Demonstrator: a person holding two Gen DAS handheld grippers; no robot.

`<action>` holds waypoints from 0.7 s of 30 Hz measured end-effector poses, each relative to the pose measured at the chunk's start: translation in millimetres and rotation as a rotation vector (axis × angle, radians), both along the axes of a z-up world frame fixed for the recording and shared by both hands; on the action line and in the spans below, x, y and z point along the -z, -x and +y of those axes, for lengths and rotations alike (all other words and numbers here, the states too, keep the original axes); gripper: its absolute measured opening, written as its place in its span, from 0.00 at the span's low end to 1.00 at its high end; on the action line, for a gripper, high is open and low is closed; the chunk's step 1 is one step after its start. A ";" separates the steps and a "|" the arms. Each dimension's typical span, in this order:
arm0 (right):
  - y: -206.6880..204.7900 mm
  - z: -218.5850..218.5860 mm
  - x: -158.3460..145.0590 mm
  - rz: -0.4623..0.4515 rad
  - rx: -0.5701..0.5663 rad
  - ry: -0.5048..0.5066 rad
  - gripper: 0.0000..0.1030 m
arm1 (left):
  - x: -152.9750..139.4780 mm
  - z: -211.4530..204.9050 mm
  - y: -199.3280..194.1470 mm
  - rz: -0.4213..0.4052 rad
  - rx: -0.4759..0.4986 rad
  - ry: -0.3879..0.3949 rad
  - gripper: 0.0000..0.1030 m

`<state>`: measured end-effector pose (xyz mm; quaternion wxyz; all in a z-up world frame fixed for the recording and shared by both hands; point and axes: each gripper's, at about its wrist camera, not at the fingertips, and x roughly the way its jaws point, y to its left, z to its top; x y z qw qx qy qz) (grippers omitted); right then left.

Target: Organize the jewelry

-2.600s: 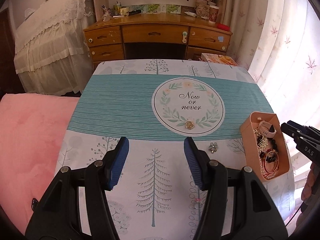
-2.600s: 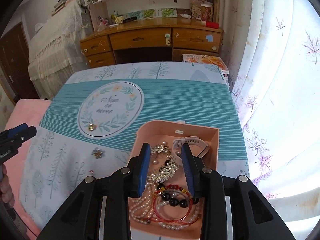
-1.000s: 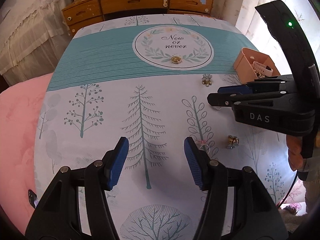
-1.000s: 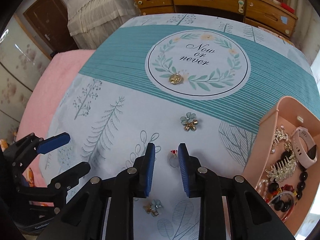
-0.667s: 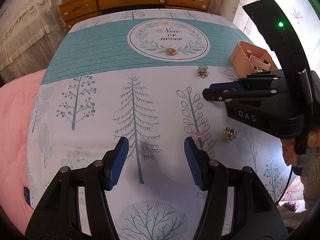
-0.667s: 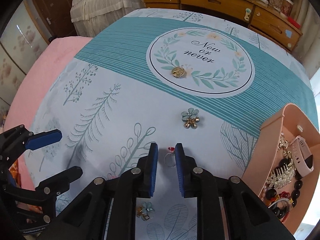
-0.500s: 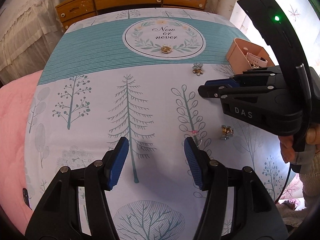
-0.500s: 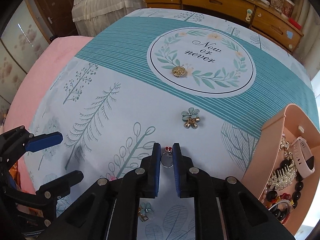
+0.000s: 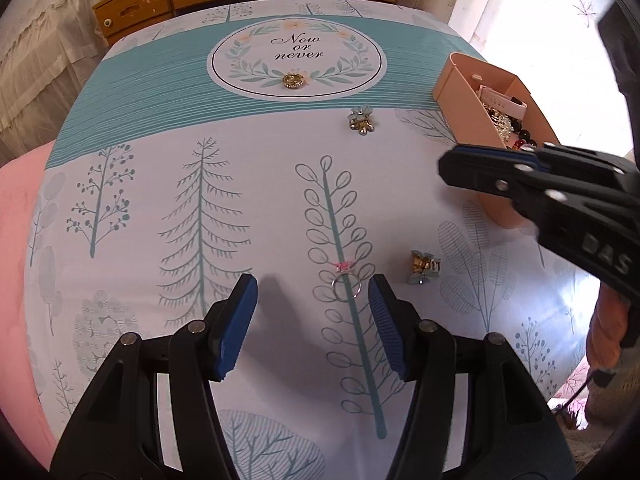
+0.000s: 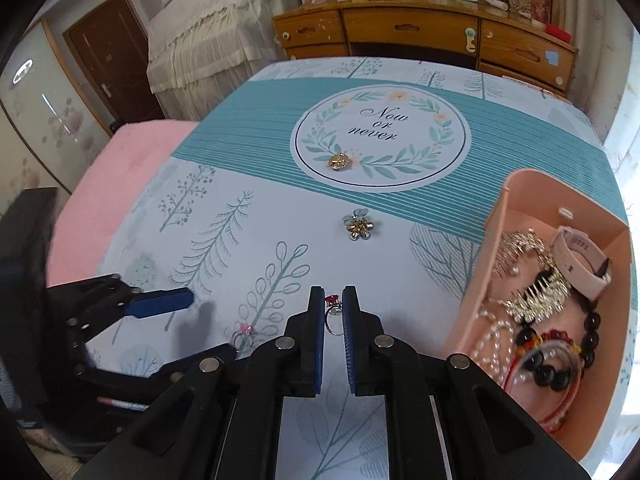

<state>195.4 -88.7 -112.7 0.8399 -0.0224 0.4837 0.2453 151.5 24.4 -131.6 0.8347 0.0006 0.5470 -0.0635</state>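
The right gripper has its jaws nearly closed on the silver red-stoned ring, needing carriage right to the pink plastic tray, while the left gripper, jaws wide and empty, frames the silver pink-bowed ring on the tabletop.

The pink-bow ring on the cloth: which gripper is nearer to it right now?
Left. The left gripper is open, with the pink-bow ring just ahead between its fingertips. The right gripper is off to that ring's right, shut on the red-stone ring.
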 end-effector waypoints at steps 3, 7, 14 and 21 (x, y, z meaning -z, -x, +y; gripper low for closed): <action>10.3 -12.0 -4.7 -0.011 0.009 -0.034 0.09 | 0.9 -4.6 -5.1 -0.009 -0.022 -0.015 0.53; 20.9 -29.0 -9.4 -0.026 0.021 -0.074 0.09 | 2.6 -8.6 -9.8 -0.009 -0.042 -0.029 0.51; 32.2 -51.9 -10.0 -0.035 0.030 -0.119 0.09 | 7.5 -19.2 -10.6 -0.004 -0.032 -0.058 0.21; 41.0 -71.4 -5.7 -0.031 0.049 -0.158 0.09 | 5.3 -28.3 -6.1 -0.023 -0.001 -0.082 0.12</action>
